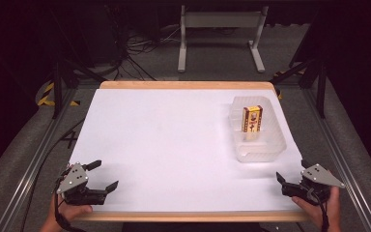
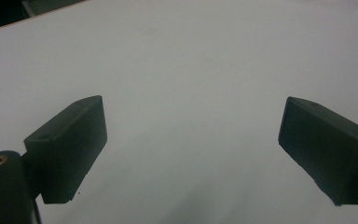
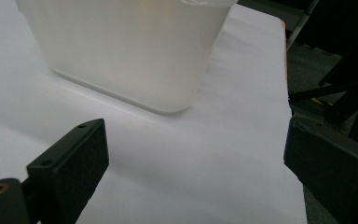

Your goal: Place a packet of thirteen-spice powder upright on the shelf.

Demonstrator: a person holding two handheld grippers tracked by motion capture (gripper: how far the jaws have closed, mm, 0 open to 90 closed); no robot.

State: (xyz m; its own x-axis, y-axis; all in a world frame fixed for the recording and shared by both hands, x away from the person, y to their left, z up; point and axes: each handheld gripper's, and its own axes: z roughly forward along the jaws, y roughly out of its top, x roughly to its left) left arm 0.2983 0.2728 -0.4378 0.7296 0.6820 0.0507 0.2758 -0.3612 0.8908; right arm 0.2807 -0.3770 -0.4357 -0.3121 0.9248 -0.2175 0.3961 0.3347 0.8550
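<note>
We are reading the small box (image 1: 252,119) as light and stiff: thin printed card, probably hollow enough to dent under a hard squeeze, and its glossy face is likely a little slippery. The best hold, as we are judging it, is across its two long side edges near the middle, with the jaws coming down from above so they clear the walls around it. It is showing a yellow face with dark red or brown borders and a small picture panel; the print is too small to read. It is lying flat, long axis running away from us, inside the tub (image 1: 275,145).

The tub is translucent, milky plastic, rectangular with rounded corners, and is looking thin-walled and flexible, so it may slide or flex if nudged. It is sitting on the right half of the white surface (image 1: 174,145), toward the far edge. In the right gripper view its near wall (image 3: 135,51) is looming just ahead of the jaws.

The right gripper (image 1: 290,181) is waiting at the near right corner, jaws spread wide, holding nothing, near the tub but not touching it. The left gripper (image 1: 104,176) is resting at the near left corner, well apart from the tub, jaws likewise spread over bare surface.
</note>
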